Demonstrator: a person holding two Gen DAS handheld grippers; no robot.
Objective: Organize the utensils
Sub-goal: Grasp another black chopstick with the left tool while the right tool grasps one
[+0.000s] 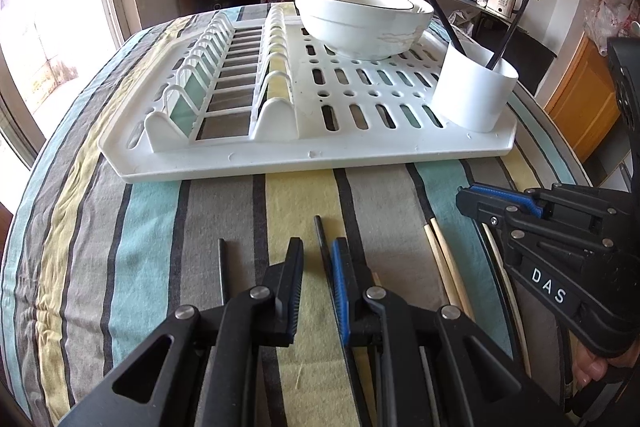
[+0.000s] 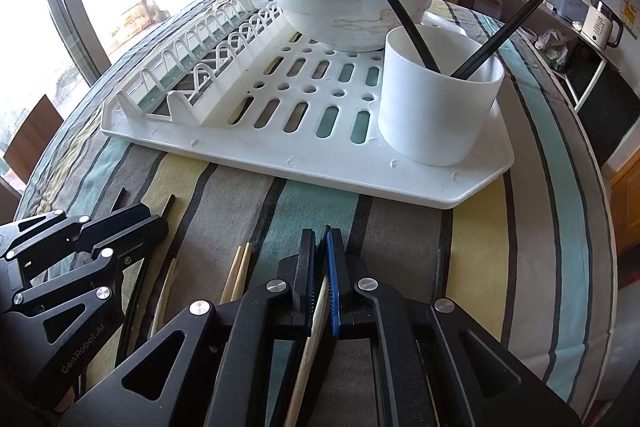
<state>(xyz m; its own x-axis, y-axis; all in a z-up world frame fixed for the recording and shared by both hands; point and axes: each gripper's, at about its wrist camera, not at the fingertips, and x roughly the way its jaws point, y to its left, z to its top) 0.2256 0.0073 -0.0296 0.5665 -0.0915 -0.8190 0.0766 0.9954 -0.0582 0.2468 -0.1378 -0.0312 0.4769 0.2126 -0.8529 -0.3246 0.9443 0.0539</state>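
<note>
**Chopsticks to the cup: right gripper clamped, left one waiting**

A kitchen with a bright window and a cluttered counter lies behind a desk (image 1: 120, 267) covered in a striped cloth. The white dish rack (image 1: 304, 163) on the desk serves as the landmark. Its plate slots fill its left half, a stack of white bowls (image 1: 362, 23) stands at its back, and the white cup (image 2: 438, 107) sits on its front right corner with two black chopsticks (image 2: 516, 7) already leaning in it.

In front of the rack, from left to right: the left gripper (image 1: 316, 267) has its jaws a little apart, and a black chopstick (image 1: 320, 231) lies on the cloth in the gap; I cannot tell whether the pads press on it. Next come two pale wooden chopsticks (image 2: 239, 271), loose on the cloth. Then the right gripper (image 2: 323, 251), whose jaws are nearly together and clamped on a pale wooden chopstick (image 2: 314, 331) that runs back between them.

The step in hand looks like carrying that chopstick to the cup. To do it well, lift straight up before moving, tilt the tip downward, and enter the cup's open side clear of the leaning black pair, so nothing tips the cup over.
</note>
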